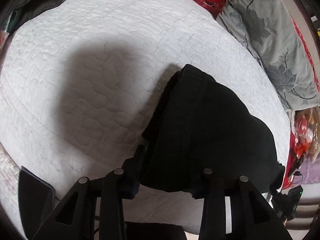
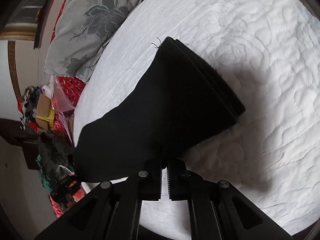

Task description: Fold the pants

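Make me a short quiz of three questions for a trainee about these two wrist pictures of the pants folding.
1. True or false: the folded black fabric pants lie on a red floral blanket.
2. Which cloth item lies beside the white quilted mattress cover? A) a blue towel B) a grey pillow with a flower pattern C) a yellow shirt
3. Fill in: in its own wrist view, the fingers of the right tool stand nearly ____ at the near edge of the pants.

Key
1. False; they rest on the white quilted cover.
2. B
3. closed; only a narrow gap shows between them. The left tool is largely covered by the pants.
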Demonstrator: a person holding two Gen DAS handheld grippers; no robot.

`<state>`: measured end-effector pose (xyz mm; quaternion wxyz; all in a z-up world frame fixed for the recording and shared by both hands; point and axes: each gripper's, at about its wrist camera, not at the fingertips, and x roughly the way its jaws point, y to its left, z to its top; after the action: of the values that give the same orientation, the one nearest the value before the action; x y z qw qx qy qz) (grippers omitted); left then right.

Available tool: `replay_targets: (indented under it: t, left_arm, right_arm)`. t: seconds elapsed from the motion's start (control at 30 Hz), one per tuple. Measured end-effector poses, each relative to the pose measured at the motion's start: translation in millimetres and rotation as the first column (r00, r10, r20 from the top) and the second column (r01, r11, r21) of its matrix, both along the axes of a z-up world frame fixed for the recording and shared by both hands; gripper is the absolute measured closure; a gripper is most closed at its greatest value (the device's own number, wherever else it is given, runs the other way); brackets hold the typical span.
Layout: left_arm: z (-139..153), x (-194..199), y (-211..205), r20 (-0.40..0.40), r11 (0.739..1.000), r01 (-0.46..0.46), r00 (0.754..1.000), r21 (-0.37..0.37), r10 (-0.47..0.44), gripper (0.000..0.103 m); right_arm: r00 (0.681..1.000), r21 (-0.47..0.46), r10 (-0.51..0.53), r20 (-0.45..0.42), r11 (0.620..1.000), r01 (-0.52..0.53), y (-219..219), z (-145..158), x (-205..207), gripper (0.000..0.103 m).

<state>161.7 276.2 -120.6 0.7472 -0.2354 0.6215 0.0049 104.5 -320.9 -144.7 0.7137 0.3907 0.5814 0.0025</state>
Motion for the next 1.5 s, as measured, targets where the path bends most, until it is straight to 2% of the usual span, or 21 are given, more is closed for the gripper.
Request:
replay_targets:
  t: [0.03, 0.1, 0.17, 0.3, 0.33, 0.4, 0.47, 0.57, 0.7, 0.97, 1.03, 1.07, 1.13, 1.2, 1.27, 1.3, 1.37, 1.47, 1.5]
  left_arm:
    - [5, -4, 1, 0.004, 1.0, -0.001, 1.0, 0.004, 0.001, 0.06]
    - [14, -11, 0, 0.022, 0.999, 0.0, 1.0, 0.045, -0.001, 0.045]
    - [31, -31, 0, 0.047, 0.998, 0.03, 0.998, 0.062, -0.033, 0.041]
    - [66, -60, -2, 0.13, 0.995, 0.082, 0.987, 0.06, -0.09, 0.041]
    - [75, -61, -1, 0.154, 0.994, 0.087, 0.983, 0.072, -0.097, 0.041]
    - [93, -55, -3, 0.204, 0.99, 0.076, 0.974, 0.117, -0.099, 0.028]
    - [102, -39, -7, 0.223, 0.987, 0.059, 0.971, 0.146, -0.091, 0.024]
    - [97, -4, -18, 0.177, 0.987, 0.068, 0.98, 0.148, -0.095, 0.024]
    - [75, 36, -30, 0.092, 0.982, 0.084, 0.991, 0.167, -0.1, 0.024]
    - [42, 73, -39, 0.032, 0.983, 0.155, 0.987, 0.1, -0.159, 0.025]
    - [39, 74, -41, 0.046, 0.979, 0.151, 0.986, 0.136, -0.159, 0.045]
    - [38, 75, -41, 0.045, 0.979, 0.145, 0.987, 0.14, -0.153, 0.068]
    - [39, 72, -43, 0.054, 0.976, 0.133, 0.988, 0.171, -0.144, 0.072]
    - [46, 63, -52, 0.109, 0.957, 0.149, 0.977, 0.25, -0.181, 0.073]
    - [39, 59, -59, 0.087, 0.933, 0.18, 0.972, 0.312, -0.216, 0.073]
    - [28, 61, -61, 0.051, 0.928, 0.186, 0.976, 0.322, -0.213, 0.073]
    - [23, 61, -62, 0.052, 0.926, 0.176, 0.978, 0.333, -0.204, 0.071]
    - [22, 62, -62, 0.044, 0.932, 0.152, 0.983, 0.328, -0.176, 0.066]
    - [23, 62, -60, 0.035, 0.932, 0.143, 0.986, 0.333, -0.164, 0.059]
  right_arm:
    - [1.0, 0.004, 0.007, 0.002, 1.0, -0.007, 0, 2, 0, 0.093]
    - [1.0, 0.0, 0.027, 0.003, 1.0, -0.027, 1, 10, -2, 0.087]
    - [0.999, -0.005, 0.041, 0.015, 0.999, -0.041, -3, 22, -7, 0.076]
    - [0.995, -0.04, 0.03, 0.097, 0.999, -0.026, -27, 54, -17, 0.074]
    - [0.993, -0.059, 0.018, 0.12, 0.998, -0.011, -35, 62, -18, 0.07]
    - [0.989, -0.109, -0.006, 0.146, 0.994, 0.022, -49, 72, -12, 0.065]
    - [0.986, -0.116, -0.017, 0.164, 0.993, 0.036, -56, 73, -1, 0.063]
    - [0.988, -0.136, -0.005, 0.155, 0.99, 0.027, -54, 63, 22, 0.063]
    - [0.992, -0.221, 0.039, 0.118, 0.975, -0.012, -44, 48, 44, 0.063]
    - [0.991, -0.262, 0.109, 0.074, 0.961, -0.086, -31, 31, 63, 0.062]
    - [0.989, -0.293, 0.127, 0.072, 0.951, -0.101, -27, 29, 66, 0.066]
    - [0.989, -0.308, 0.132, 0.066, 0.945, -0.106, -25, 29, 67, 0.077]
    - [0.989, -0.34, 0.143, 0.046, 0.933, -0.119, -24, 28, 68, 0.098]
    - [0.991, -0.322, 0.109, 0.084, 0.944, -0.076, -28, 36, 64, 0.098]
    - [0.986, -0.321, 0.088, 0.139, 0.946, -0.04, -34, 45, 56, 0.098]
    - [0.989, -0.33, 0.088, 0.12, 0.943, -0.044, -37, 41, 55, 0.098]
    - [0.995, -0.333, 0.074, 0.06, 0.942, -0.05, -41, 25, 54, 0.097]
    - [0.996, -0.321, 0.05, 0.072, 0.947, -0.024, -42, 20, 51, 0.095]
    - [0.996, -0.315, 0.052, 0.071, 0.949, -0.027, -42, 21, 52, 0.094]
